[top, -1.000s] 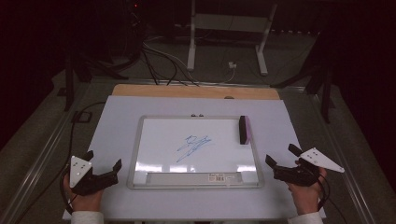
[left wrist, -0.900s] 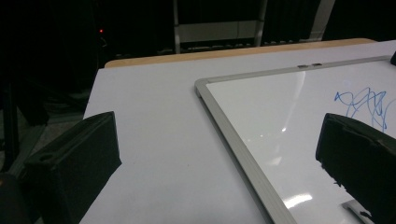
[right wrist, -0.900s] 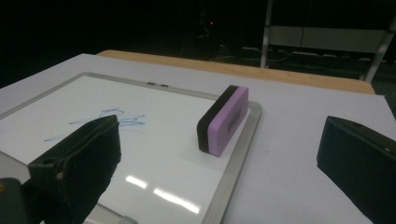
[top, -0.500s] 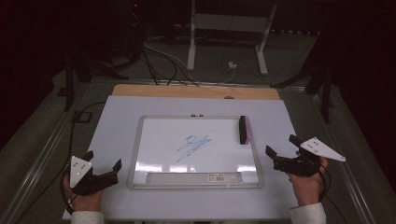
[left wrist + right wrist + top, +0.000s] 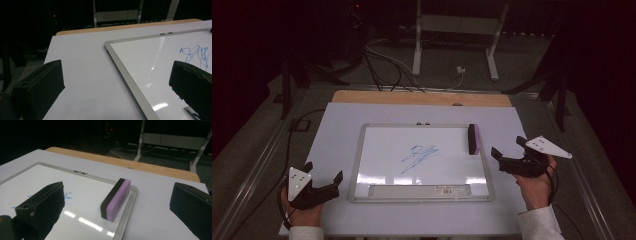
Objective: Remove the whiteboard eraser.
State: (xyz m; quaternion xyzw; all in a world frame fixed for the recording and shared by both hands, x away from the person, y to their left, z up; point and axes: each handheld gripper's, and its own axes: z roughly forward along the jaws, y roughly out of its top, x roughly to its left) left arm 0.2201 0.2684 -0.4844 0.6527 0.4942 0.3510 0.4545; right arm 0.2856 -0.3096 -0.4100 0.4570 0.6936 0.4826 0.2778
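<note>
On the right edge of the silver-framed rectangular whiteboard (image 5: 422, 162), the black-and-purple block eraser (image 5: 473, 138) lies just ahead and to the left of the right tool (image 5: 507, 153), clear of it. Its long axis runs from the near side of the white table (image 5: 337, 135) toward the far side, along the frame, purple face turned right. Right tool stands wide open and grips nothing. Left tool (image 5: 323, 176), also wide open and empty, rests on the table beside the whiteboard's near left corner.

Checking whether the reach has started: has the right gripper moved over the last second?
Yes. The right gripper has risen slightly and edged up the high view toward the eraser; the whiteboard has stayed put.
</note>
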